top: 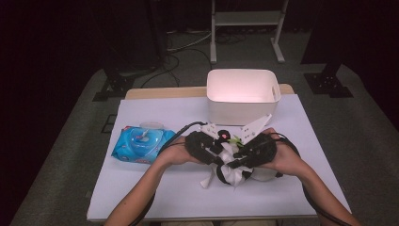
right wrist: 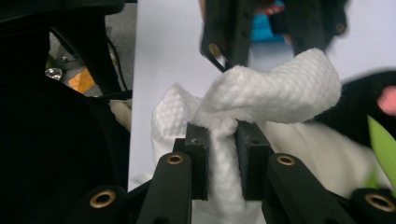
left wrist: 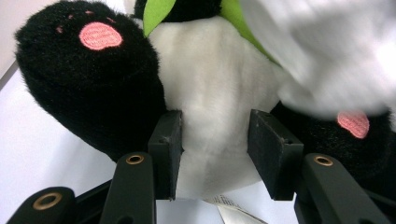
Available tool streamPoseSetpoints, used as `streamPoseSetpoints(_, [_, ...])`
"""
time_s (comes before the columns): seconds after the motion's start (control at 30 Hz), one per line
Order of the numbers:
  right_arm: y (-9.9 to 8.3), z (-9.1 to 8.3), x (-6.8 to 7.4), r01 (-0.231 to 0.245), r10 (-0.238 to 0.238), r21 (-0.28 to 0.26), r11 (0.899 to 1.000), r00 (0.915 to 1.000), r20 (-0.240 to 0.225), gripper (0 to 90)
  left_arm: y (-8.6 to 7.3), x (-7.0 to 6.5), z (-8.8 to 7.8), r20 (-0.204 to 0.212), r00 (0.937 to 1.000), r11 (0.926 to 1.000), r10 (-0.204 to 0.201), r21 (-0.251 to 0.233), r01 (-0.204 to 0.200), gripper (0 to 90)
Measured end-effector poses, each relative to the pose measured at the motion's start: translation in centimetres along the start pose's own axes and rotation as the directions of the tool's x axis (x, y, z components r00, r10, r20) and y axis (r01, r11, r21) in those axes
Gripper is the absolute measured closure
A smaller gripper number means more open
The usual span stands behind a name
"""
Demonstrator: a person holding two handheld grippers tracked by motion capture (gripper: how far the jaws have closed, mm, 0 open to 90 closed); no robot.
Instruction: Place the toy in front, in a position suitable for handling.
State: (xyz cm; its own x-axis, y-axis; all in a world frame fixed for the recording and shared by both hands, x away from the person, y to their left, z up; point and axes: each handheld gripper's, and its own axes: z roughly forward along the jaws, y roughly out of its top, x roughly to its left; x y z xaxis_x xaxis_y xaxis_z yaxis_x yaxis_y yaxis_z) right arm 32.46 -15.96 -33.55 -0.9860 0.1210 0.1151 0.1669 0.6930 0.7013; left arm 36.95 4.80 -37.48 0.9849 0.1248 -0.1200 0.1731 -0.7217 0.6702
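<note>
A black-and-white panda plush (top: 231,175) lies at the middle of the table between both hands. In the left gripper view, my left gripper (left wrist: 217,151) is shut on the plush's white belly (left wrist: 210,70), between two black paws with pink pads, and a green leaf (left wrist: 156,11) sits above. My right gripper (right wrist: 222,161) is shut on a bunched white wipe (right wrist: 280,88), held against the plush. That wipe shows blurred at the upper right of the left gripper view (left wrist: 336,51). From above, the left gripper (top: 209,147) and right gripper (top: 249,151) face each other over the plush.
A white open bin (top: 241,113) stands just behind the hands. A blue pack of wet wipes (top: 141,143) lies to the left on the pale table cover (top: 155,197). Beyond the table a metal stand (top: 247,19) rises from the dark floor.
</note>
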Motion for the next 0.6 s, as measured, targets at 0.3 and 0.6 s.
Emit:
streamPoseSetpoints(0.3, [0.3,0.4,-0.4,0.0,0.0,0.033,0.999,0.9999,0.011,76.6,-0.1,0.0,0.0,0.003,1.0,1.0,0.005,-0.003,-0.005,54.9])
streamPoseSetpoints(0.6, [-0.8,-1.5,-2.6,-0.055,0.045,0.073,0.996,0.99,0.134,76.6,0.0,-0.3,0.0,-0.003,1.0,1.0,0.006,0.007,-0.006,54.8])
